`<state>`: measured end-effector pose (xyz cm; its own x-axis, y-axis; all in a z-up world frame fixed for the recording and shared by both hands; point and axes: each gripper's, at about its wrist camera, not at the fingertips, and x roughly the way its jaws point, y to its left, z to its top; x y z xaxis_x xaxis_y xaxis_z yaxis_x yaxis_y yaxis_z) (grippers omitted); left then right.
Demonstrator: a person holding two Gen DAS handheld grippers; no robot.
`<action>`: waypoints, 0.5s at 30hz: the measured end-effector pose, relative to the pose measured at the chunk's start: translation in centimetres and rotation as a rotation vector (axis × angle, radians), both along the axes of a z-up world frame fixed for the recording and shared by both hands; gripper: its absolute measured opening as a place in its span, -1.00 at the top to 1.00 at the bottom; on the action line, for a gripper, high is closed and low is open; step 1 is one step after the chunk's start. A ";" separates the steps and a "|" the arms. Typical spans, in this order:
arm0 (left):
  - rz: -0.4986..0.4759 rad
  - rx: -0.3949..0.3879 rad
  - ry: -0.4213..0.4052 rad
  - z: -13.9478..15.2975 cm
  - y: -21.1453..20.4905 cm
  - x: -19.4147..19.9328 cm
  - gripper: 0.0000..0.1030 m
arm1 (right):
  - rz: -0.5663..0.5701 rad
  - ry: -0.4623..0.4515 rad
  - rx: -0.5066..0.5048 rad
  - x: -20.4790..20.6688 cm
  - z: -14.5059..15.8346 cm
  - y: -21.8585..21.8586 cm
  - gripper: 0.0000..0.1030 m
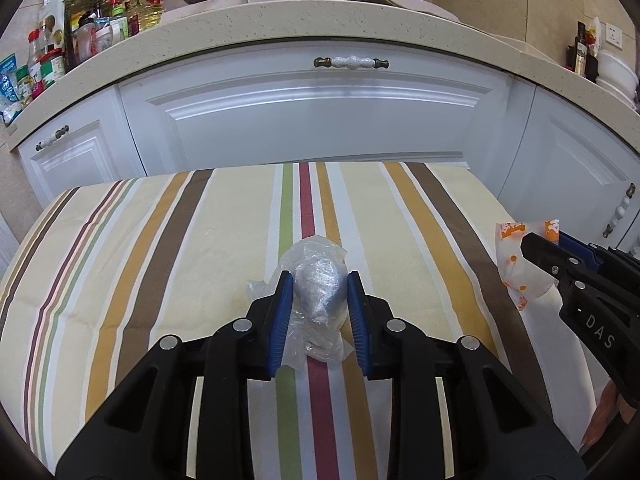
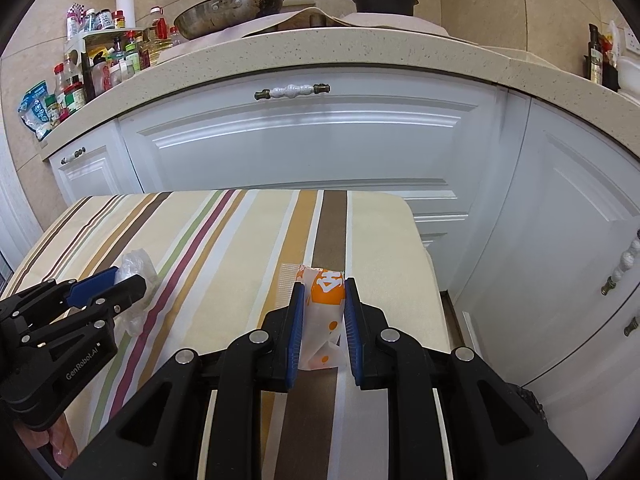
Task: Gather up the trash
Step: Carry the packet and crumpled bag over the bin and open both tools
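A crumpled ball of clear plastic (image 1: 318, 292) sits between the blue pads of my left gripper (image 1: 320, 280), which press on its sides just above the striped tablecloth (image 1: 160, 260). Loose film trails out below and to the left. In the right wrist view this left gripper (image 2: 128, 276) shows at the left with the clear plastic (image 2: 138, 264) at its tips. My right gripper (image 2: 324, 286) is shut on an orange and white wrapper (image 2: 326, 304) near the table's right edge. The left wrist view also catches this right gripper (image 1: 532, 244) and its wrapper (image 1: 510, 256).
White cabinet doors (image 1: 320, 120) with a handle (image 1: 351, 62) rise right behind the table. The stone counter (image 1: 280, 28) above carries a wok (image 2: 228, 10), a black pot (image 2: 382, 0) and many bottles (image 1: 92, 20). A gap to the floor (image 2: 452, 312) lies right of the table.
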<state>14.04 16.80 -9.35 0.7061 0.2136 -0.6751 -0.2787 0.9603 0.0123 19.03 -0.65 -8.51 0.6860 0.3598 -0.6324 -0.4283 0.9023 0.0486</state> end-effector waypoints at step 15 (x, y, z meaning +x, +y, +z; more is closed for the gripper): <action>0.005 0.003 -0.029 2.1 -0.2 -5.2 0.50 | -0.011 -0.016 -0.004 -4.7 1.0 -1.6 0.60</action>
<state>8.81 16.59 -7.27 0.7244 0.2192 -0.6536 -0.2839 0.9588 0.0068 14.34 -2.25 -7.52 0.7000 0.3497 -0.6227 -0.4191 0.9071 0.0383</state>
